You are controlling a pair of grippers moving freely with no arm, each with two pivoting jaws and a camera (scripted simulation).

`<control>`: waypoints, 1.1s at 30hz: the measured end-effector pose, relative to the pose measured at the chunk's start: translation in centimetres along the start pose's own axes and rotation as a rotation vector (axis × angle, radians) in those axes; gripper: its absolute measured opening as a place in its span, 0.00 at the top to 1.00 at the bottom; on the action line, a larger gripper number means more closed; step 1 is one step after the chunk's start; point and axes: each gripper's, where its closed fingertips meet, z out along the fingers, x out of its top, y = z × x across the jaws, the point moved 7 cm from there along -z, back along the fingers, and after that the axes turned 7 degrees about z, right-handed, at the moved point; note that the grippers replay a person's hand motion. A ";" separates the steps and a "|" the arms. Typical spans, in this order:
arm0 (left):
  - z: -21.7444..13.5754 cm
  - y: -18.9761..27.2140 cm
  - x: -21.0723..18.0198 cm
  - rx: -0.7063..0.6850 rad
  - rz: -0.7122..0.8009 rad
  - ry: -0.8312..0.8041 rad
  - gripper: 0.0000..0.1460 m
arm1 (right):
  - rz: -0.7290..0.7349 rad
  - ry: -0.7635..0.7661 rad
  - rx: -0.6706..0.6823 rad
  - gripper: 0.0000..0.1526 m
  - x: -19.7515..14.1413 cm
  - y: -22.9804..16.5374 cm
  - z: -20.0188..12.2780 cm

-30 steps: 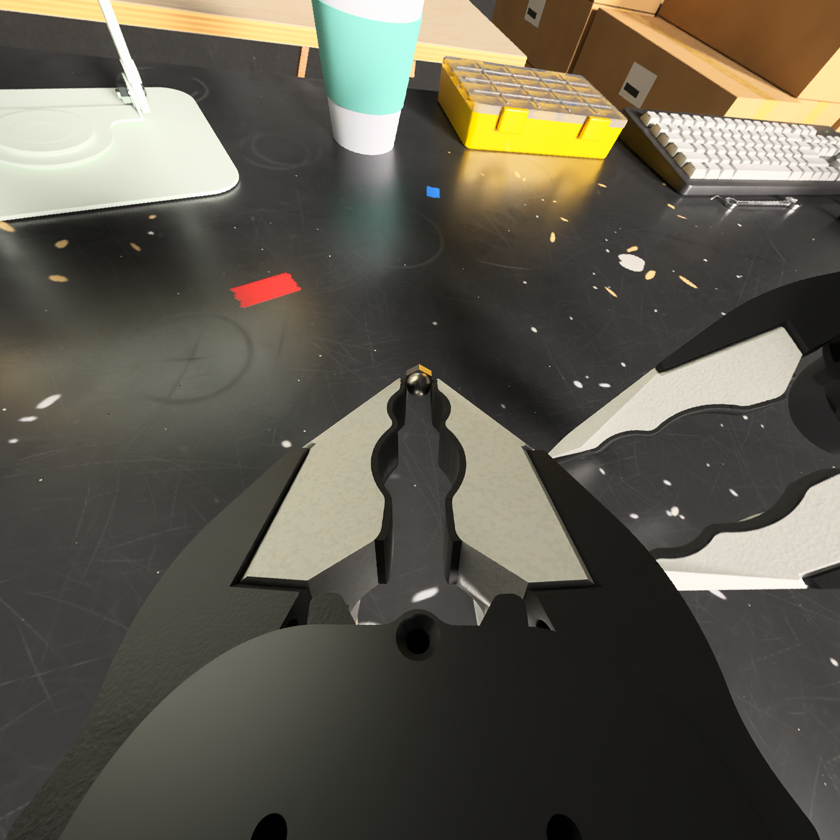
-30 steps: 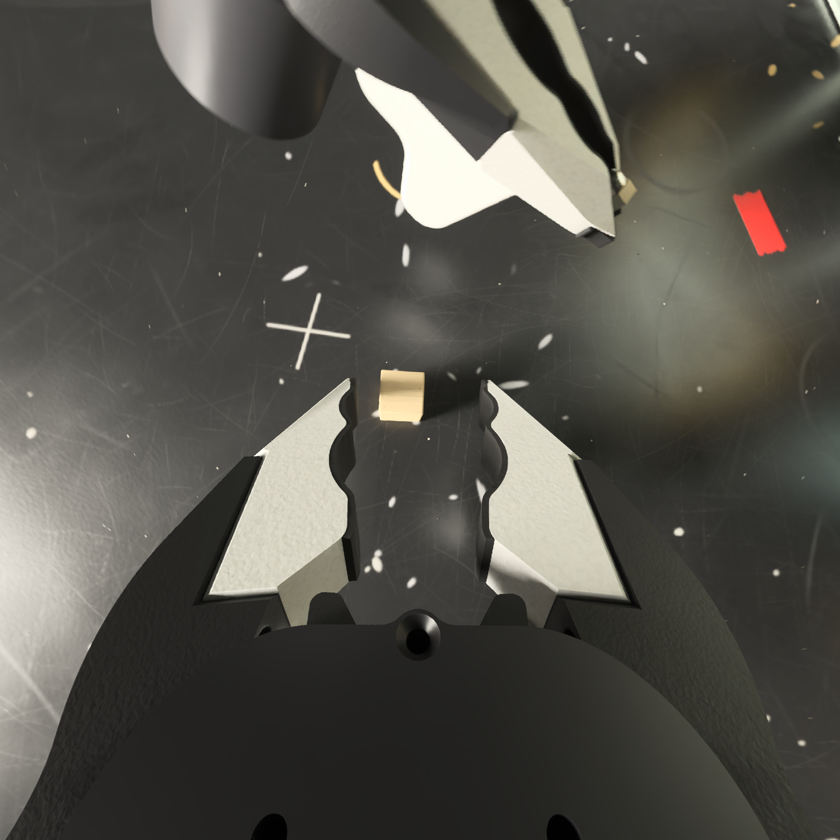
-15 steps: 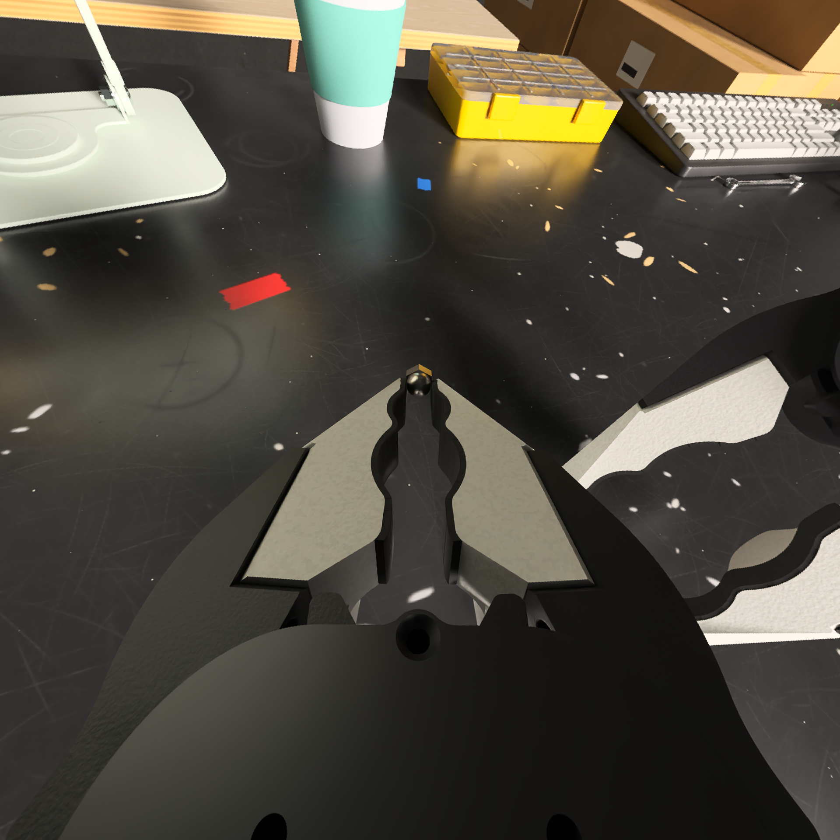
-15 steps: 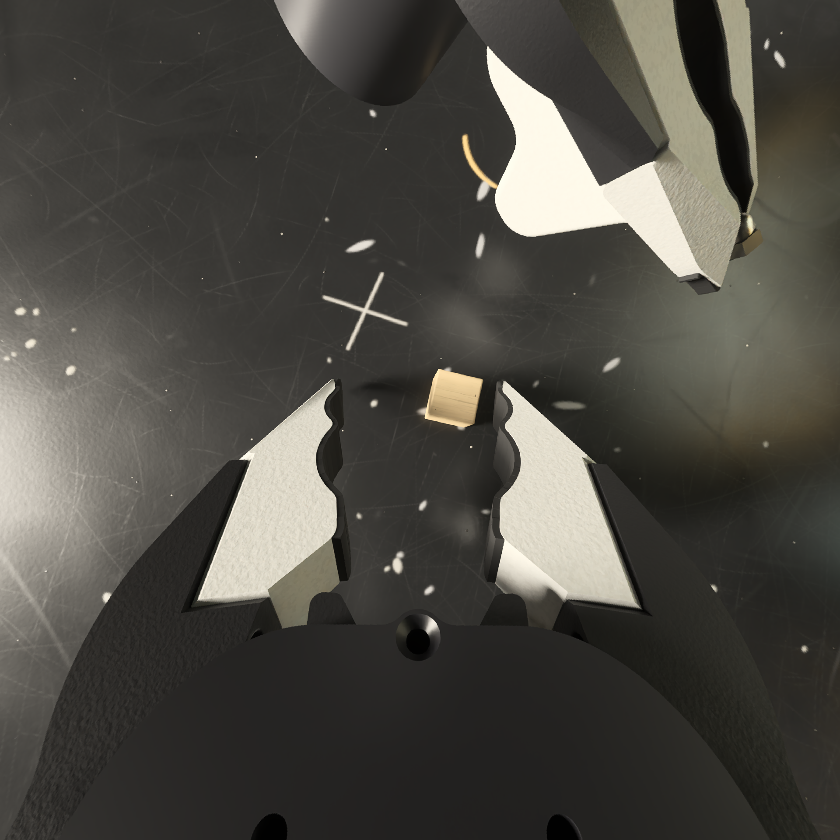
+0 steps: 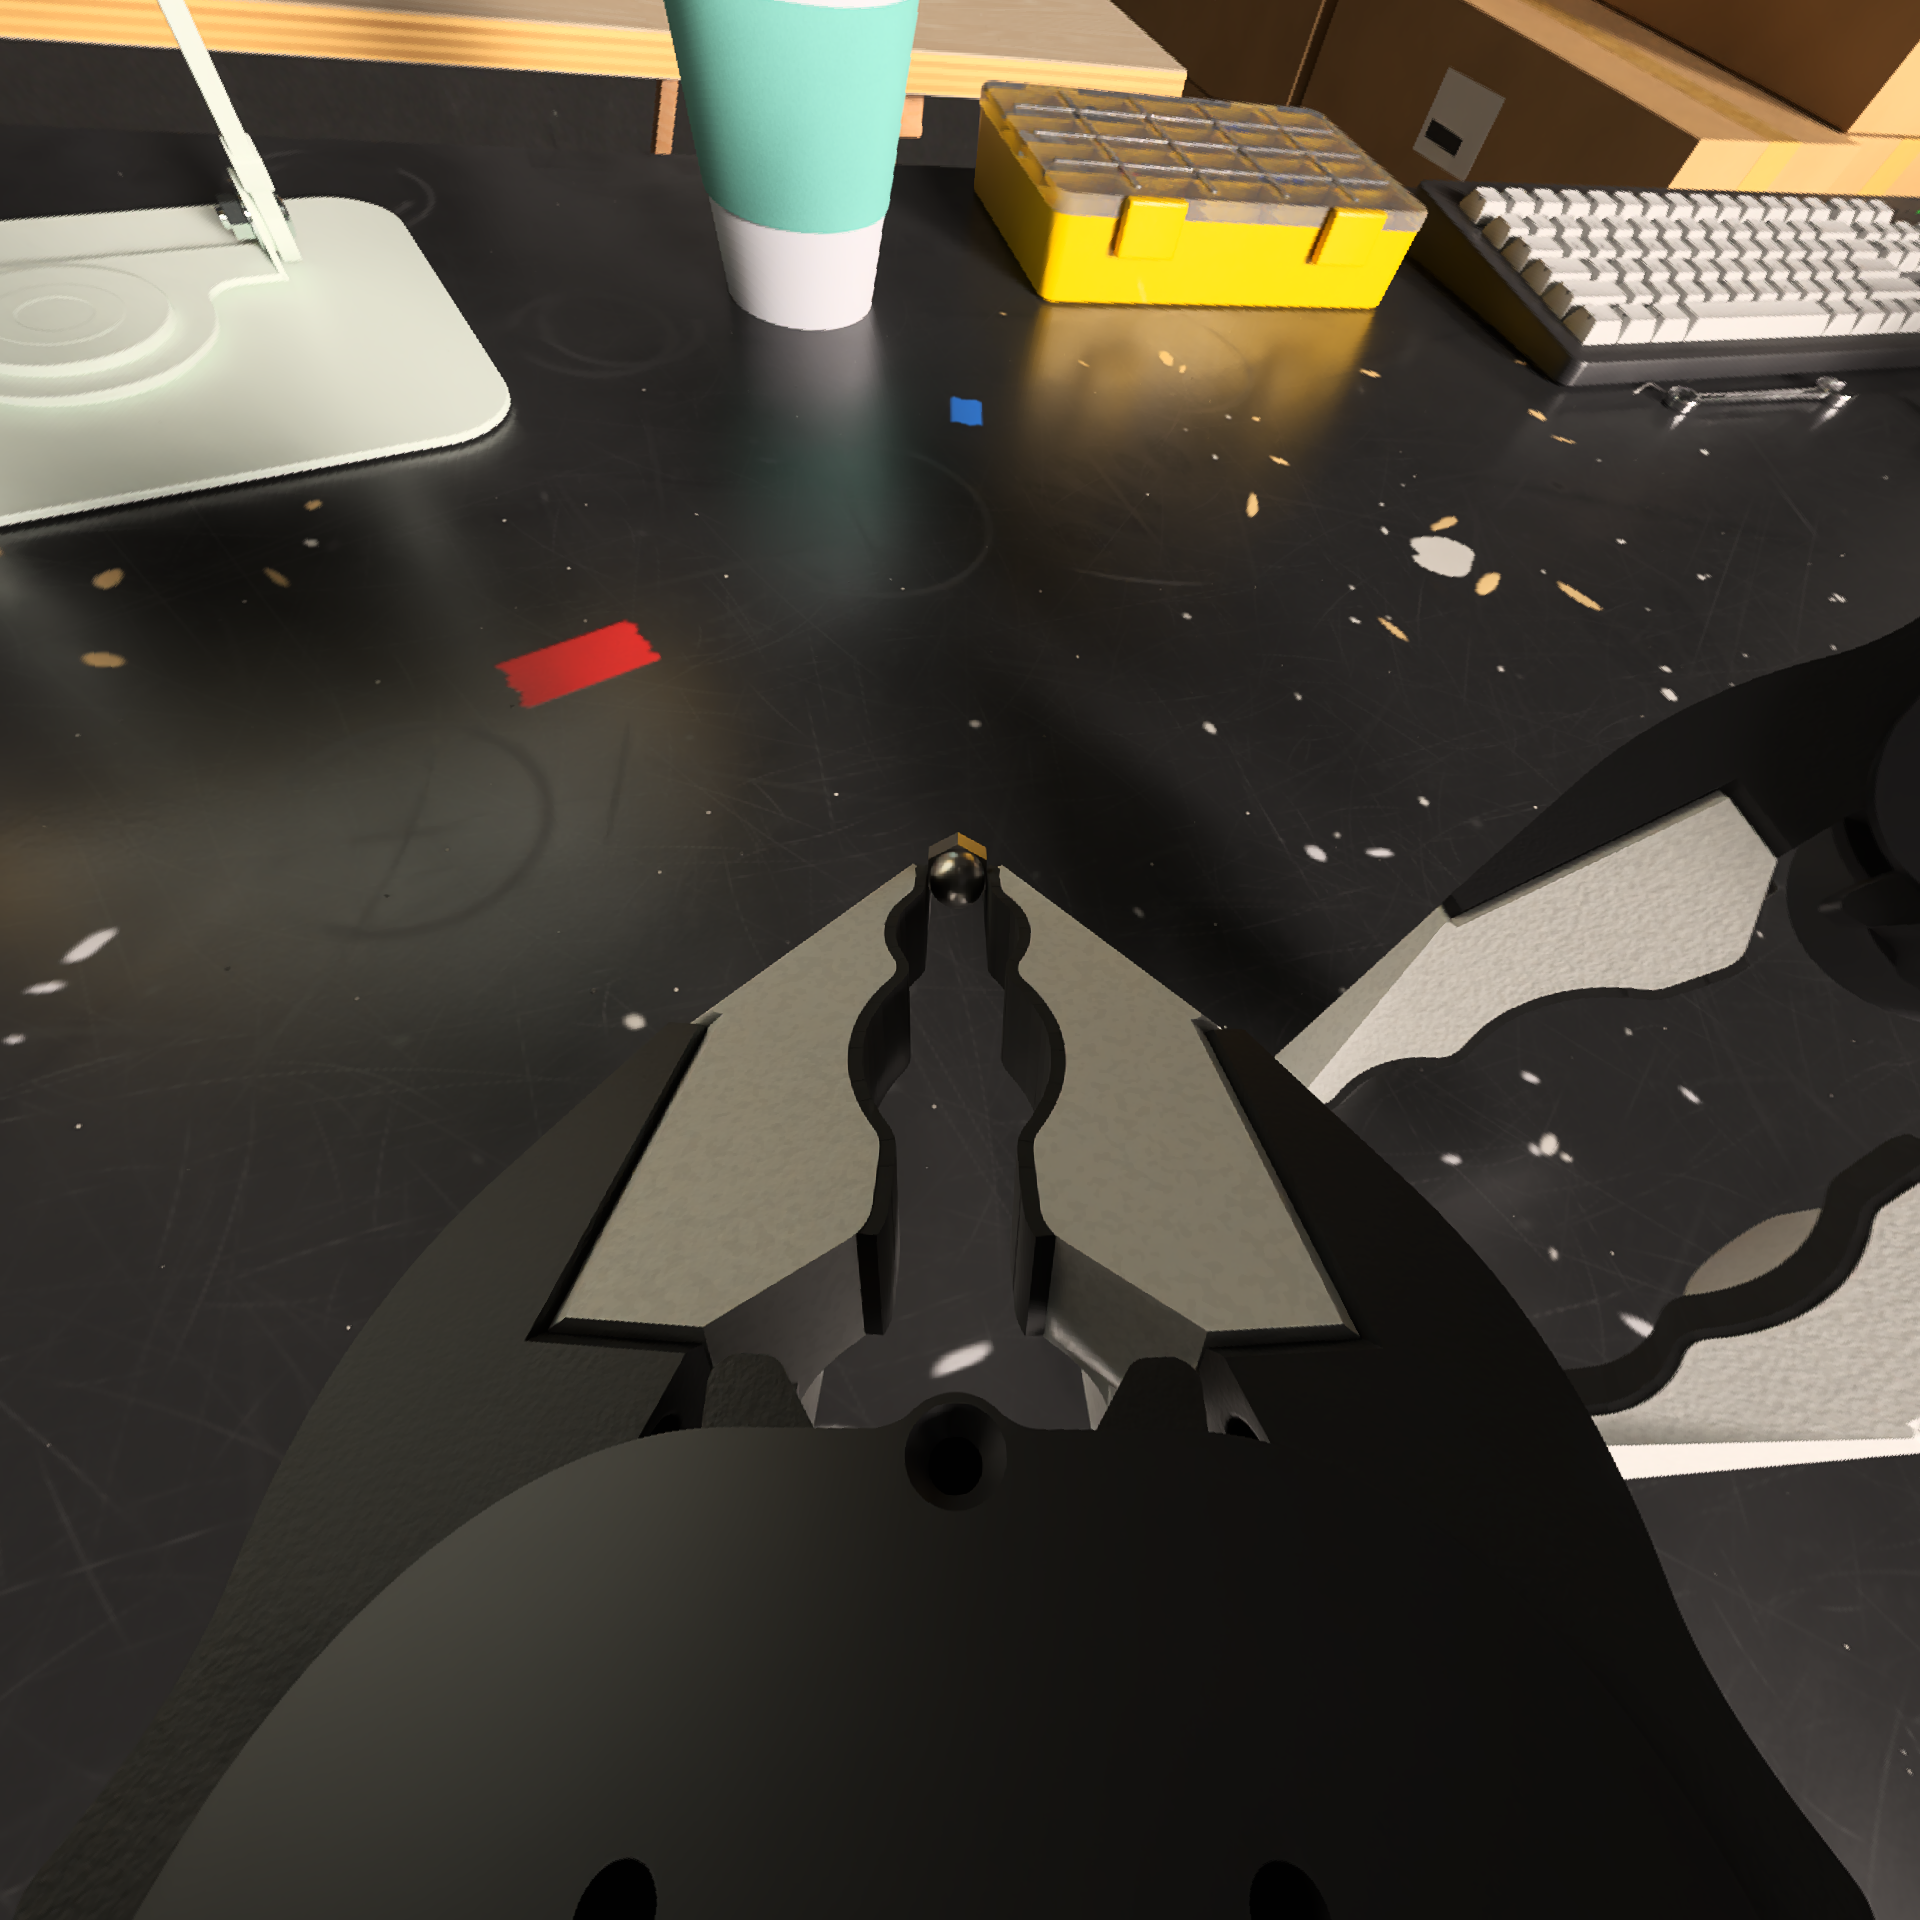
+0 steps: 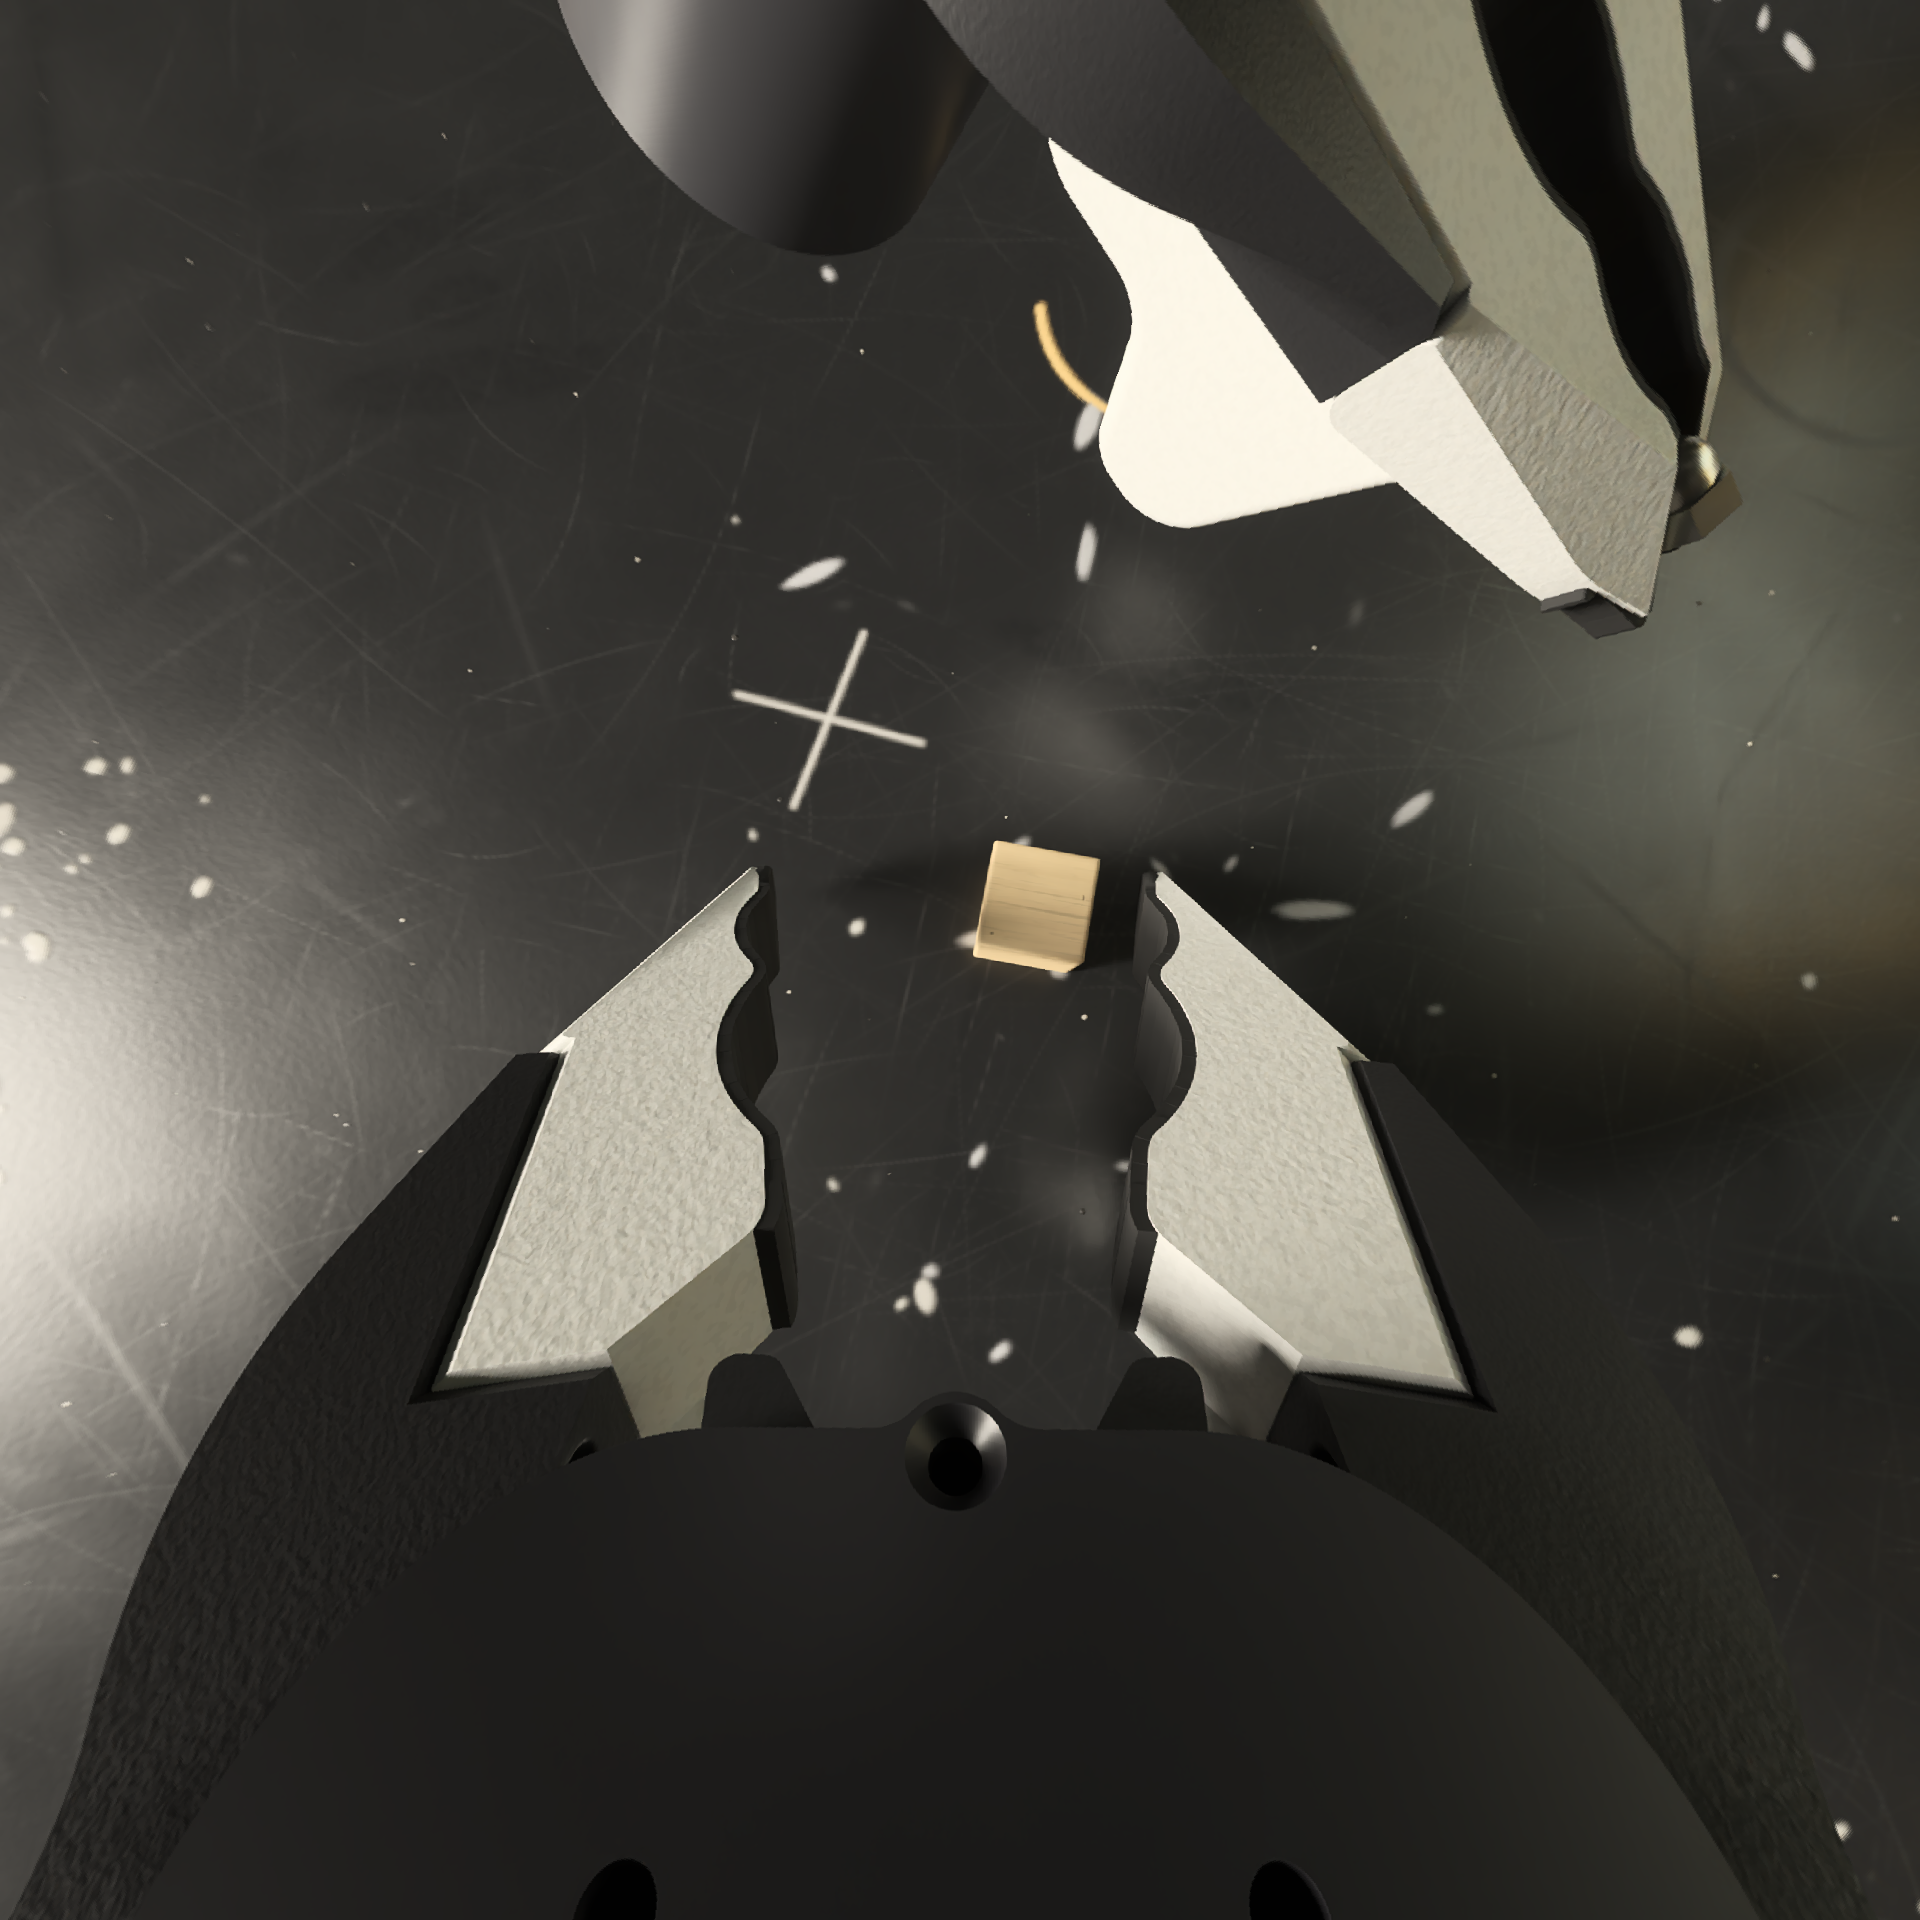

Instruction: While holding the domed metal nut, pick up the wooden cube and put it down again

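- Right wrist view: right gripper [image 6: 956, 904] spread, wooden cube [image 6: 1036, 921] off-centre near one fingertip — it should centre before pinching.
- Left gripper [image 5: 957, 879] pinches the domed metal nut [image 5: 955, 875] — best kept steady.

We have brought the right gripper [image 6: 956, 914] lower and leftward, so the wooden cube [image 6: 1037, 906] now sits between our spread fingertips near the right one, and the left gripper [image 6: 1621, 561] appears farther right.
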 end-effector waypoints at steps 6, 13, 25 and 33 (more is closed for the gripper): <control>0.0 0.0 0.0 -0.001 -0.001 0.000 0.93 | 0.000 -0.001 -0.065 0.48 -0.6 -0.1 -1.3; 0.0 0.2 0.2 0.008 0.019 -0.003 0.93 | -0.031 -0.067 -0.120 0.39 -1.2 0.0 -1.5; 0.0 0.7 0.7 0.021 0.082 -0.023 0.93 | 0.031 -0.112 -0.044 0.32 -1.1 0.1 -0.8; 0.0 0.8 0.8 0.023 0.101 -0.021 0.93 | 0.017 -0.143 -0.035 0.31 -0.9 0.0 -0.7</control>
